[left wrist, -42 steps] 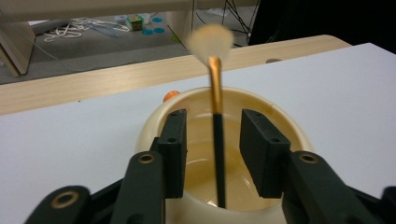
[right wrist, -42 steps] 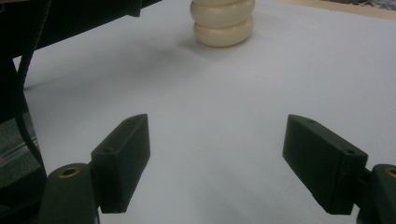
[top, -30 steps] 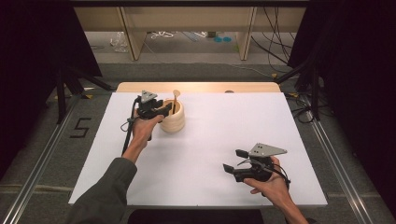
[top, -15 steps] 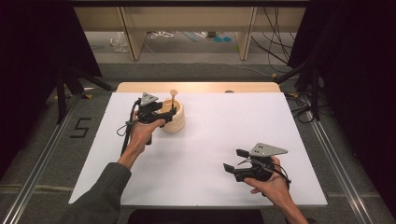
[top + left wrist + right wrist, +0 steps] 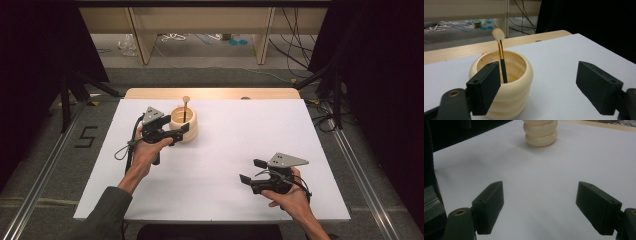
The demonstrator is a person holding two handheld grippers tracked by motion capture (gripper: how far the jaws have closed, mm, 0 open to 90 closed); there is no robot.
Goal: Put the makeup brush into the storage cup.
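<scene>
**Beside the cream pot, the left tool stands spread and free of the brush**

Just left of the ribbed cream pot point(image 5: 183, 125) hovers the left tool point(image 5: 181, 132), its jaws having just been opening; they now stand wide apart with nothing between them. One jaw sits close against the pot's near wall, the other out over bare bench point(image 5: 225, 150). The makeup brush point(image 5: 500, 53) stands inside the pot, its long axis nearly upright with a slight lean, handle down and bristles up, clear of the rim. The left hand is much the nearer; the right tool point(image 5: 251, 171) rests well apart toward the near right of the bench, likewise spread and empty.

The brush has a black handle, a gold ferrule and a pale, fluffy tip. The pot is glossy, built of three stacked bulging rings, and stands upright near the bench's far edge.
</scene>
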